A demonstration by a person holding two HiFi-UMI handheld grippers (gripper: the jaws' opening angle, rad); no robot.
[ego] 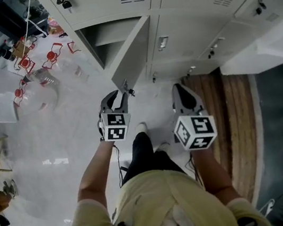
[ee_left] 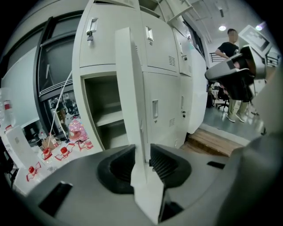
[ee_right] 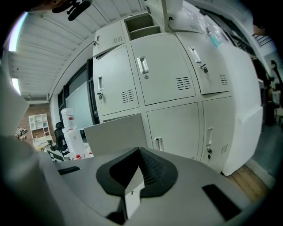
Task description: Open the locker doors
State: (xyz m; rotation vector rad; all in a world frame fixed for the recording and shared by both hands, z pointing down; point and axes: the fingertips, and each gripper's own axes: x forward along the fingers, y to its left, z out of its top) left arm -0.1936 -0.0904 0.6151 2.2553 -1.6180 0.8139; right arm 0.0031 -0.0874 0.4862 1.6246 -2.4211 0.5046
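One locker door (ee_left: 130, 88) — in left hand-held gripper (ee_left: 142, 152)

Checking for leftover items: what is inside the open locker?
Inside the open locker: a bare shelf, nothing seen above or below it. The locker door covers its right part, so that stays unseen.

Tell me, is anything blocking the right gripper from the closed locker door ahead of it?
Nothing visible does. The right gripper faces the closed door with only open air between; the open door, clamped by the left gripper, stands off to its left.
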